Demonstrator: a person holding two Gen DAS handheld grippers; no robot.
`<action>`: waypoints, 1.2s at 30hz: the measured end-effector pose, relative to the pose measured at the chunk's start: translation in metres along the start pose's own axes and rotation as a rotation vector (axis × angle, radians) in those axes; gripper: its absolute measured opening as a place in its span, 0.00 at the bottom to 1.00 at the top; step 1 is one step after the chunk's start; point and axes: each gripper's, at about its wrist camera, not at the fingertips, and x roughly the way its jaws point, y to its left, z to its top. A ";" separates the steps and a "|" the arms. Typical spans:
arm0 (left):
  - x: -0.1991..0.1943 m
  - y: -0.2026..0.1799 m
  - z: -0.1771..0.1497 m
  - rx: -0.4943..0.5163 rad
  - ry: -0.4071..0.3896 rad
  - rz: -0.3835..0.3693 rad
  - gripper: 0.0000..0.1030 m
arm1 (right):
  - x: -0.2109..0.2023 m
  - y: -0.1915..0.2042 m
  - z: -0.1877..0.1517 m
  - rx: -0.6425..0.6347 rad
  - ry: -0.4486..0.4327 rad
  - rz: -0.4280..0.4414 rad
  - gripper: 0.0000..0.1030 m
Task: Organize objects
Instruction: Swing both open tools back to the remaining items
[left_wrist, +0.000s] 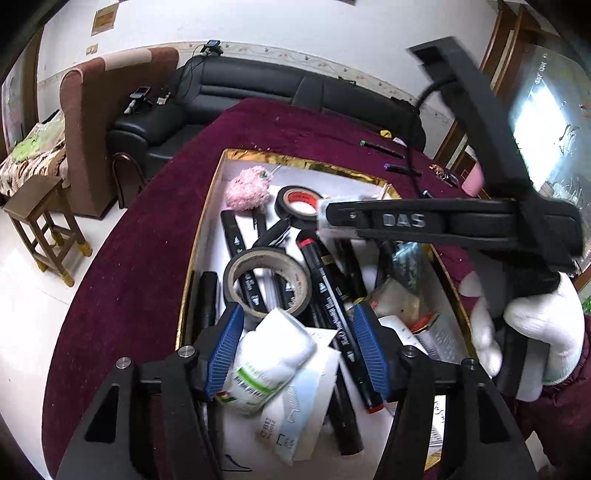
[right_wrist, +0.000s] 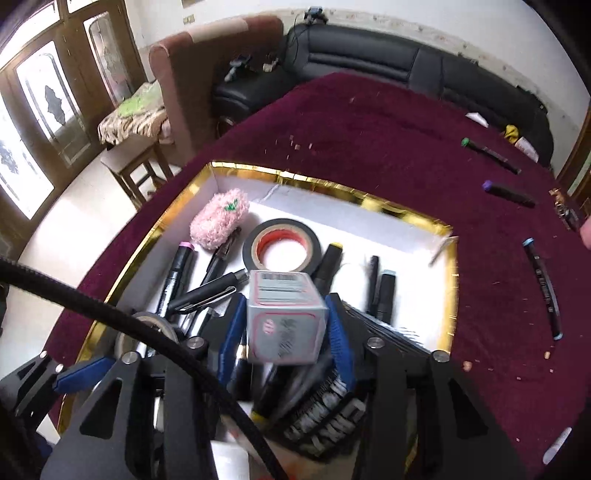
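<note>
Left wrist view: my left tool hangs over the gold-rimmed box on the maroon worktop. Its blue pads stand spread, touching nothing; a white packet lies between and below them. Ahead of the tool lie a tan-cored tape roll, black markers, a black tape roll and, farthest, a pink fuzzy pouch. To the right, my right hand in a white glove holds the other tool across the box.

Right wrist view: my right tool is clamped on a small grey carton, held above the box. Beyond the tips sits the black tape roll, with the pink pouch ahead-left. Loose markers lie on the worktop to the right, outside the box.
</note>
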 end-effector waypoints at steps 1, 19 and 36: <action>-0.002 -0.002 0.000 -0.001 -0.008 -0.006 0.54 | -0.010 0.000 -0.003 -0.002 -0.026 -0.006 0.47; -0.042 -0.082 0.012 0.081 -0.151 -0.004 0.55 | -0.104 -0.068 -0.068 0.076 -0.209 -0.118 0.56; 0.102 -0.259 0.116 0.102 0.083 -0.240 0.54 | -0.166 -0.326 -0.210 0.710 -0.200 -0.184 0.56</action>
